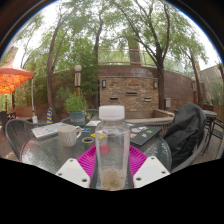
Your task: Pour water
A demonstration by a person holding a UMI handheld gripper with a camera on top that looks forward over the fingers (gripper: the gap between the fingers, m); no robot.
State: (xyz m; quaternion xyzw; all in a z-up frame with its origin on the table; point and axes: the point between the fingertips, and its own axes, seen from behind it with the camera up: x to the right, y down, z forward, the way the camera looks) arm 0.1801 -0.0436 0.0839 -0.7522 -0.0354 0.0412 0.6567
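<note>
A clear plastic bottle with a white cap stands upright between the two fingers of the gripper, whose pink pads sit close against its sides; whether they press on it cannot be told. Beyond the bottle is a round glass worktop outdoors. On it, left of the bottle, sits a white mug. A dark jacket hangs over a chair to the right. Further back stand a brick wall, trees, and an orange umbrella to the left.
</note>
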